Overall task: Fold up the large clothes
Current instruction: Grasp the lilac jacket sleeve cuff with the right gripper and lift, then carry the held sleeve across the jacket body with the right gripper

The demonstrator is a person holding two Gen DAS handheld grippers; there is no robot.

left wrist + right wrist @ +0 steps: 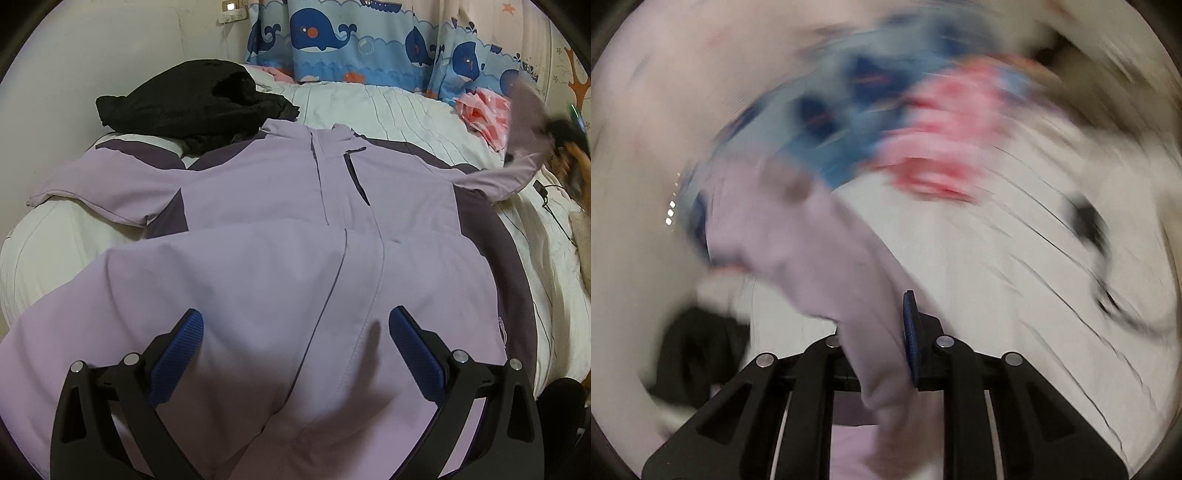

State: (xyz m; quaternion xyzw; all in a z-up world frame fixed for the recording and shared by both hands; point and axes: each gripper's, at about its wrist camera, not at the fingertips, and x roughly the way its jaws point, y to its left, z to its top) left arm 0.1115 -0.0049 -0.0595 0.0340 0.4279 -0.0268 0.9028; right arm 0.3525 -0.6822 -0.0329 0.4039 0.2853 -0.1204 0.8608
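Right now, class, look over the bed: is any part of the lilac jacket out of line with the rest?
Yes. The jacket lies flat, front up, but one sleeve is lifted off the bed, pinched in the right tool. The other sleeve rests flat. The left tool hovers open.

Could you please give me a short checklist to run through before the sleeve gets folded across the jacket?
1. Right gripper shut on the lilac sleeve: ok, fabric sits between its pads.
2. Sleeve lifted off the bed: ok, its end hangs raised at the right in the left wrist view.
3. Left gripper open above the jacket hem: ok, holding nothing.
4. Jacket body lying flat, front up: ok, zip centred.
5. Other sleeve spread out: ok.
6. Black garment clear of the collar: not ok, it lies against the shoulder.
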